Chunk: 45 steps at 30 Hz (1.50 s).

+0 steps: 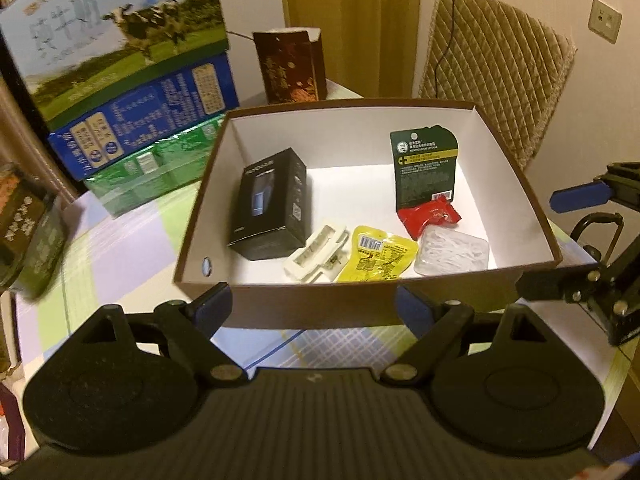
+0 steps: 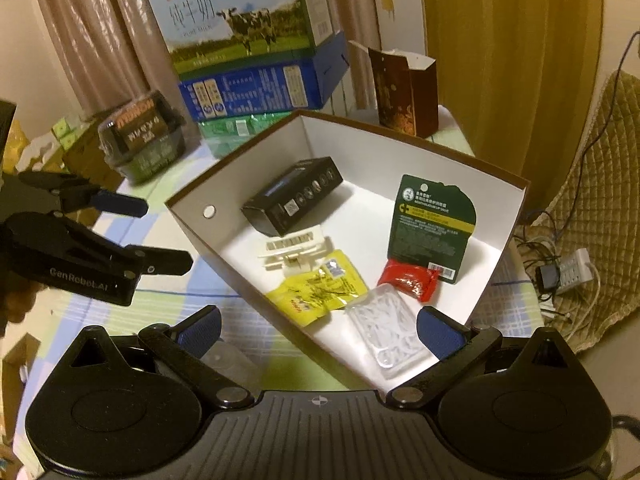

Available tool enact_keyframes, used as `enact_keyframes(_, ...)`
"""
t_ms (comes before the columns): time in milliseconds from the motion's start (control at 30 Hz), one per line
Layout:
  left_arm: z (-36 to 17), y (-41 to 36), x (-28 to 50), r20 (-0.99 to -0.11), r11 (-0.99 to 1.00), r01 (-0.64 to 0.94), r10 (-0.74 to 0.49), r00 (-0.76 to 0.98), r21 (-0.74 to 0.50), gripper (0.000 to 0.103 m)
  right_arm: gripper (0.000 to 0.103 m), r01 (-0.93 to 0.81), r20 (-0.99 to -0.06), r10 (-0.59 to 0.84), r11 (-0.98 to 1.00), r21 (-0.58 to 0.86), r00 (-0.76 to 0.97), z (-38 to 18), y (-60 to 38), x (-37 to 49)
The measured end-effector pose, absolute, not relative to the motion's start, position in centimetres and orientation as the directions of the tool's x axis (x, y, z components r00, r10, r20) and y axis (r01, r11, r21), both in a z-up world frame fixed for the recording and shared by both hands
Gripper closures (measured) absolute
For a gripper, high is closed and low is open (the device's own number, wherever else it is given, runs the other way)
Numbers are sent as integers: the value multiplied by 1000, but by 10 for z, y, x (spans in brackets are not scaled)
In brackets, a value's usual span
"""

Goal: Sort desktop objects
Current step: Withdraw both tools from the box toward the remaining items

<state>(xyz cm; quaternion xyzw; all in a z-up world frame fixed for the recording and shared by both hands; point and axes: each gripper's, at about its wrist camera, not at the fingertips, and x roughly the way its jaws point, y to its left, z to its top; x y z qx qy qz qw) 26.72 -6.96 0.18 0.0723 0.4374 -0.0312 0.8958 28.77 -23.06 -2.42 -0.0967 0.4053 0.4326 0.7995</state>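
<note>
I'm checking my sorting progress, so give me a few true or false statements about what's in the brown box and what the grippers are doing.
1. The black carton lies inside the brown box. True.
2. The left gripper is shut on the yellow packet. False: its jaws are open and empty; the packet lies in the box.
3. The red packet lies beside the green card. True.
4. The right gripper holds the white clip. False: it is open and empty.

Checked tablecloth table [image 1: 132, 240]: brown box [image 1: 360, 298], carton stack [image 1: 132, 136], dark carton [image 1: 294, 66].
</note>
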Motion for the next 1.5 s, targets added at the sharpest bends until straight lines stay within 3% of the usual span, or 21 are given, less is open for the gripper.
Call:
enact_keyframes(767,-3,-51,171,-753,997,19,44,657,74,16,2,-685,-687,590,705,183,424,-25,-258,223)
enact_keyframes(1500,-31,-36,123,-767,990,-8,115,631,142,16,2,-691,-757,568,689,221,324,-65,-263,175)
